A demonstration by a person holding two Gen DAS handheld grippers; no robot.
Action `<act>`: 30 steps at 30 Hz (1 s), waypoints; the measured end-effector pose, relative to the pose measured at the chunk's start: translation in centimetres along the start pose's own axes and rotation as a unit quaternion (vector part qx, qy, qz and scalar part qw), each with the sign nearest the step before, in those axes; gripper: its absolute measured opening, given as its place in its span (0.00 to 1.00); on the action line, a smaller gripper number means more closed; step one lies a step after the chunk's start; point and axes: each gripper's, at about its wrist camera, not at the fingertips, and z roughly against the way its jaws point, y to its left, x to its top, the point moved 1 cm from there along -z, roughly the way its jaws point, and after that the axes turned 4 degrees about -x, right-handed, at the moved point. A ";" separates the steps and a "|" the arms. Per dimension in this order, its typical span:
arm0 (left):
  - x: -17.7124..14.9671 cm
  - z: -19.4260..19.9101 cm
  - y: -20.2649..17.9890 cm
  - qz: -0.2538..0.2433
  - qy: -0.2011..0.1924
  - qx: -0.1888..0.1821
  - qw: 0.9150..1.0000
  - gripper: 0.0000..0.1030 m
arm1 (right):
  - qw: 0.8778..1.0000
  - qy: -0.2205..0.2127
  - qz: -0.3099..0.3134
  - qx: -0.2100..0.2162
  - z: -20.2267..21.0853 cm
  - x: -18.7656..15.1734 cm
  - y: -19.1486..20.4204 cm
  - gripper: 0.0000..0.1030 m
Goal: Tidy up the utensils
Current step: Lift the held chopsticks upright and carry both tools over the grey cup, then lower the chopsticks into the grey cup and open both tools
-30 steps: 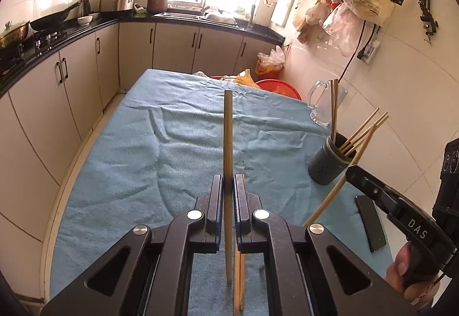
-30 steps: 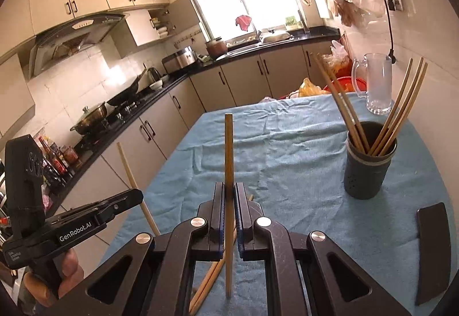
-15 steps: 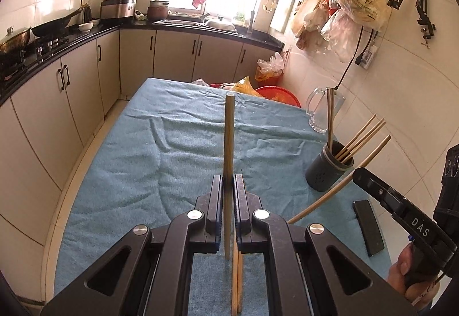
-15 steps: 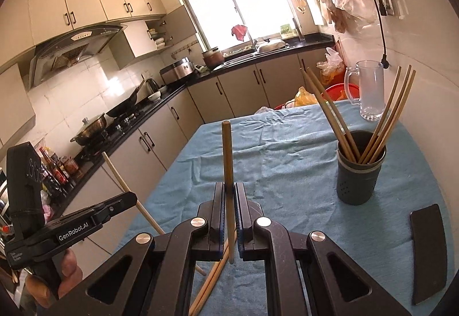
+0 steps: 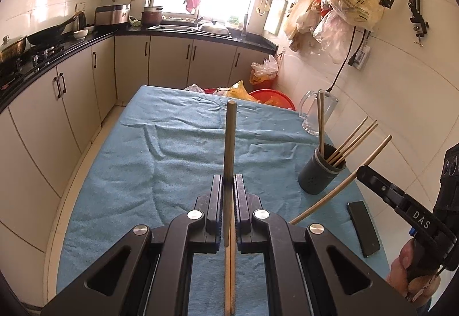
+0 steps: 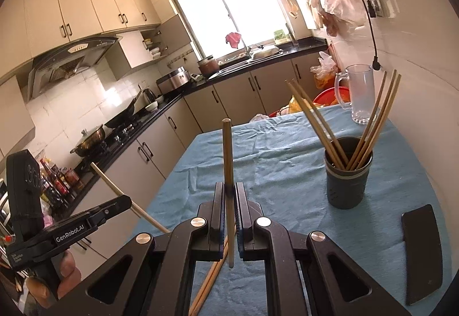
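My left gripper (image 5: 228, 181) is shut on a wooden chopstick (image 5: 229, 141) that stands upright between its jaws, above the blue cloth (image 5: 178, 161). My right gripper (image 6: 229, 189) is shut on another chopstick (image 6: 227, 155); it shows in the left wrist view (image 5: 341, 186) slanting toward the holder. A dark grey chopstick holder (image 5: 320, 172) stands at the table's right side with several chopsticks in it; it also shows in the right wrist view (image 6: 347, 181). Two loose chopsticks (image 6: 210, 278) lie on the cloth below the grippers.
A black phone (image 5: 363, 228) lies on the cloth near the holder, seen too in the right wrist view (image 6: 420, 255). A glass mug (image 6: 358, 95) stands at the far right edge by the tiled wall. Kitchen cabinets (image 5: 71, 92) run along the left.
Both grippers have risen and tipped up, each still holding its chopstick. The right gripper's chopstick has swung lower, its tip now closer to the holder.
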 end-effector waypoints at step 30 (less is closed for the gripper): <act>7.0 -3.7 -12.7 -0.065 0.014 -0.082 0.994 0.06 | 0.984 -0.115 -0.105 -0.081 8.7 6.8 -12.3 0.07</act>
